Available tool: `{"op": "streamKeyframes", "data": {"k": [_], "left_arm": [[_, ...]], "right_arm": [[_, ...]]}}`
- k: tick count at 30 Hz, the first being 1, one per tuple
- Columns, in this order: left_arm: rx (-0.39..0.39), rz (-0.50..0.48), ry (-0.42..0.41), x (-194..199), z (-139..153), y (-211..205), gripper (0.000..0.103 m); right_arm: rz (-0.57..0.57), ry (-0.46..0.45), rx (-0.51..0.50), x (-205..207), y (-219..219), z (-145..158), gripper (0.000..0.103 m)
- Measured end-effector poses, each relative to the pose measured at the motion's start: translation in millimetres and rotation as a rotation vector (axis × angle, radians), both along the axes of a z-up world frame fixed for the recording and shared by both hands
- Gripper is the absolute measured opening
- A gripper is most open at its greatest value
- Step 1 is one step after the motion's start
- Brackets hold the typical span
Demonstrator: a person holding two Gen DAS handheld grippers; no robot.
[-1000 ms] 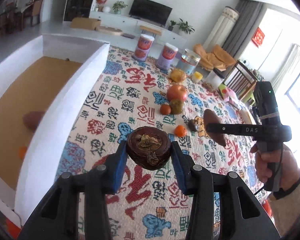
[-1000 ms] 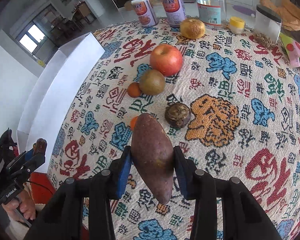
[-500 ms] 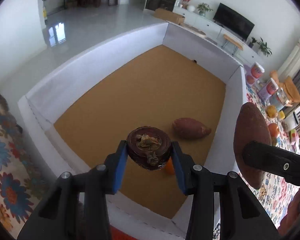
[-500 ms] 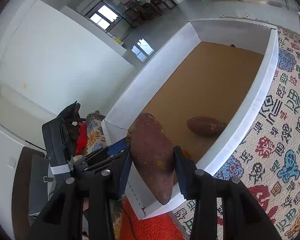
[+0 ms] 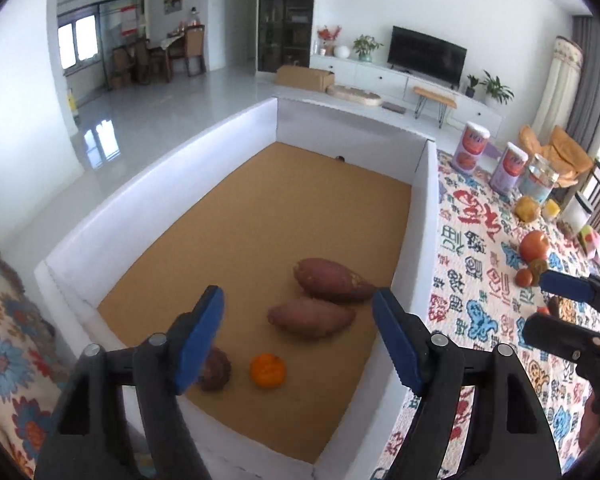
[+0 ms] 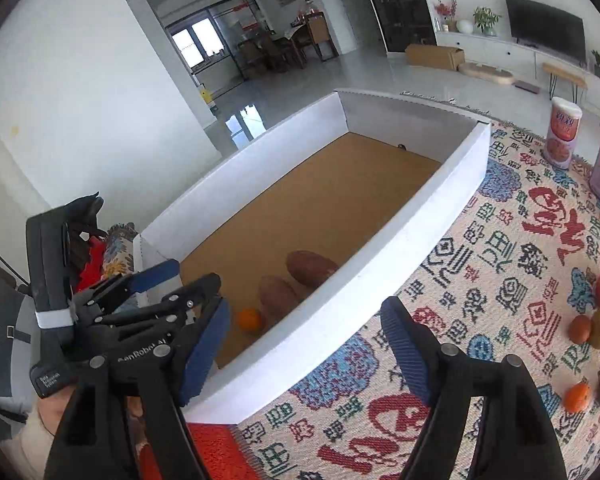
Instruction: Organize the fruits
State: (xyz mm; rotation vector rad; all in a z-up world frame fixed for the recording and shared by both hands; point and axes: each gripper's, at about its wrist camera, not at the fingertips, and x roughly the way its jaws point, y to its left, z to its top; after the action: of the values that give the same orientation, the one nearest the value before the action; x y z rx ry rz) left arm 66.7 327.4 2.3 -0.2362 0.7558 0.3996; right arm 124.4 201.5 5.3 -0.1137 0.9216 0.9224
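The left gripper (image 5: 296,340) hangs over the near end of the box (image 5: 420,264) with its jaws spread wide and nothing between them. Below the left jaw lies a dark round fruit (image 5: 217,369), partly hidden by that jaw; just right of it sits an orange (image 5: 268,369), and beyond the jaws two sweet potatoes (image 5: 312,317) lie side by side, touching, near the right wall. Ahead of them the brown box floor is bare up to the far wall. The right gripper (image 6: 306,344) is likewise released and empty, its jaws straddling the box's near right wall, the left jaw over the box and the right over the tabletop (image 6: 480,280). Farther right on the patterned cloth stand more fruits (image 6: 580,328) and two cans (image 6: 562,138).
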Motion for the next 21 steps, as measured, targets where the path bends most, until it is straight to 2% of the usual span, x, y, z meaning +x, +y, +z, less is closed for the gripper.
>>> {"op": "streamKeyframes", "data": {"k": [2, 4, 6, 8, 10, 13, 17, 19, 21], "left_arm": [[0.016, -0.048, -0.005, 17, -2, -17, 0.087], [0.053, -0.082, 0.024, 37, -11, -33, 0.087], [0.103, -0.099, 0.077, 56, -24, -46, 0.087], [0.149, -0.112, 0.129, 65, -33, -58, 0.079], [0.18, -0.109, 0.124, 58, -33, -69, 0.078], [0.151, -0.09, 0.102, 50, -30, -79, 0.078], [0.187, -0.098, 0.113, 43, -32, -99, 0.079], [0.203, -0.096, 0.121, 39, -32, -106, 0.08], [0.207, -0.086, 0.116, 35, -32, -108, 0.084]], "right_arm": [[-0.061, -0.087, -0.06, -5, -50, -15, 0.094], [-0.142, -0.118, -0.141, -1, -108, -39, 0.094], [-0.236, -0.126, -0.233, 0, -163, -68, 0.094], [-0.346, -0.138, -0.319, 9, -229, -90, 0.094], [-0.457, -0.128, -0.367, 13, -285, -106, 0.094], [-0.632, -0.088, -0.37, 22, -372, -116, 0.094], [-0.763, -0.053, -0.308, 23, -430, -130, 0.097], [-0.783, -0.055, -0.287, 25, -437, -127, 0.097], [-0.78, -0.056, -0.309, 25, -431, -128, 0.098]]}}
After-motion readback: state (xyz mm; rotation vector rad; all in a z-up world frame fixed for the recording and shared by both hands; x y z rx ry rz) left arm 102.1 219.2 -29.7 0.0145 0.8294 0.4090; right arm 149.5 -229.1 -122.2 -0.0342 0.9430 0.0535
